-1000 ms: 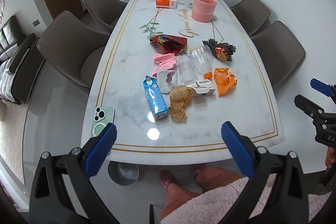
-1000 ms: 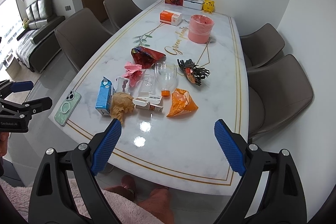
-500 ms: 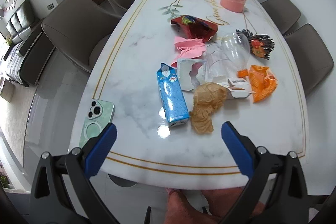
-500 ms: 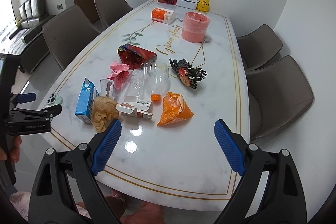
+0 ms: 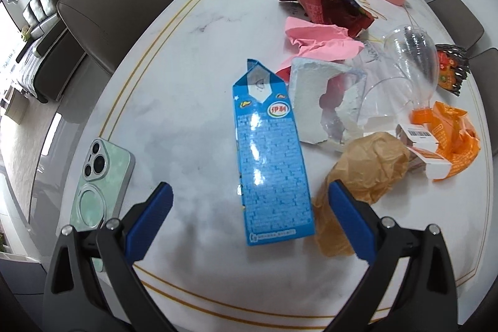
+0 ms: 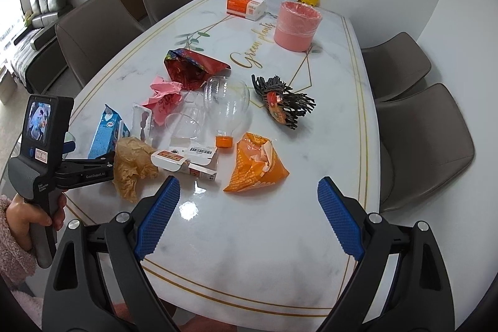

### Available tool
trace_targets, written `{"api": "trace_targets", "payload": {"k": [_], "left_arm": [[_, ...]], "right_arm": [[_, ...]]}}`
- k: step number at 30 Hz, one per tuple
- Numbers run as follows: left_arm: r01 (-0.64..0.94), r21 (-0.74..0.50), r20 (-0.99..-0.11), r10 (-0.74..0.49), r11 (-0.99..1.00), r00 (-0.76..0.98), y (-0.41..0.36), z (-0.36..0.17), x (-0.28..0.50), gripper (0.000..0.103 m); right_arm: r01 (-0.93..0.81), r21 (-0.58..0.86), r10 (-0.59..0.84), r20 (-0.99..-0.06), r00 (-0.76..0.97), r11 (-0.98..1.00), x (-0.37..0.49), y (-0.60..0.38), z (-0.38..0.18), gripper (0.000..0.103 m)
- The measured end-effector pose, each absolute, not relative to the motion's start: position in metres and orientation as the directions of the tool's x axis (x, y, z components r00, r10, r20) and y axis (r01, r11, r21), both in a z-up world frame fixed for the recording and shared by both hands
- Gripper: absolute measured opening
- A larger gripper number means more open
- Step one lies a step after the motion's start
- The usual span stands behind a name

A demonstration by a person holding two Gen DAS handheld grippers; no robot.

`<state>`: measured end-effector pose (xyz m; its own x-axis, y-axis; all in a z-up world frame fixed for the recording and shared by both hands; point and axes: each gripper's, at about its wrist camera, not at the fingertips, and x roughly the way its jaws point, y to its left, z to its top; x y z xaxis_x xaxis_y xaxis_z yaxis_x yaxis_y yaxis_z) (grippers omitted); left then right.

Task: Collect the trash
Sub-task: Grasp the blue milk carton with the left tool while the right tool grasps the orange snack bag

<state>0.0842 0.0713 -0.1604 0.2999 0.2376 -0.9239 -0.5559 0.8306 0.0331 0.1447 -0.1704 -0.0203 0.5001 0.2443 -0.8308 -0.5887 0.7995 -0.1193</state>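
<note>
Trash lies scattered on a marble table [image 5: 193,101]; left gripper [image 5: 249,207] hovers wide open over a blue carton [image 5: 270,157], right gripper [image 6: 249,217] wide open, empty.

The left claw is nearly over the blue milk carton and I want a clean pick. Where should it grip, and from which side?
Grip the blue milk carton across its long flat sides near the square bottom end, coming from the near table edge. It lies flat, bottom end pointing at the open left claw, whose jaws already straddle that end. The crumpled brown paper crowds its right side, so probably keep low on the body.
</note>
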Motion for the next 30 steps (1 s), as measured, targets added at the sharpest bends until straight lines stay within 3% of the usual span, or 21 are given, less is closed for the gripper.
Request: {"api": "trace_targets", "payload": {"k": [3, 5, 6, 7, 8, 24, 26, 30], "left_arm": [[-0.573, 0.042, -0.925, 0.248, 0.818, 0.288, 0.074, -0.168, 0.084, 0.099], [-0.584, 0.034, -0.928, 0.243, 0.811, 0.282, 0.076, -0.171, 0.082, 0.090], [-0.586, 0.031, -0.930, 0.238, 0.809, 0.280, 0.076, -0.172, 0.082, 0.078], [-0.585, 0.033, -0.938, 0.228, 0.810, 0.262, 0.075, -0.175, 0.081, 0.052], [-0.586, 0.024, -0.949, 0.204, 0.810, 0.242, 0.076, -0.180, 0.081, 0.044], [-0.591, 0.063, -0.935, 0.256, 0.804, 0.248, 0.062, -0.179, 0.072, 0.042], [-0.593, 0.066, -0.933, 0.261, 0.802, 0.249, 0.062, -0.179, 0.072, 0.042], [-0.592, 0.075, -0.929, 0.272, 0.803, 0.251, 0.062, -0.180, 0.072, 0.042]], "right_arm": [[-0.589, -0.128, 0.233, -0.836, 0.497, 0.798, 0.151, -0.171, -0.027, 0.087], [-0.591, -0.133, 0.224, -0.841, 0.492, 0.796, 0.154, -0.171, -0.032, 0.087], [-0.591, -0.135, 0.221, -0.843, 0.490, 0.795, 0.156, -0.171, -0.035, 0.087], [-0.592, -0.137, 0.217, -0.845, 0.488, 0.794, 0.157, -0.171, -0.037, 0.087], [-0.593, -0.139, 0.214, -0.848, 0.485, 0.793, 0.158, -0.171, -0.040, 0.087], [-0.531, -0.135, 0.136, -0.888, 0.439, 0.836, 0.238, -0.159, -0.127, 0.085], [-0.530, -0.143, 0.109, -0.903, 0.416, 0.836, 0.248, -0.153, -0.143, 0.065], [-0.545, -0.172, 0.046, -0.931, 0.362, 0.821, 0.253, -0.148, -0.171, 0.056]]}}
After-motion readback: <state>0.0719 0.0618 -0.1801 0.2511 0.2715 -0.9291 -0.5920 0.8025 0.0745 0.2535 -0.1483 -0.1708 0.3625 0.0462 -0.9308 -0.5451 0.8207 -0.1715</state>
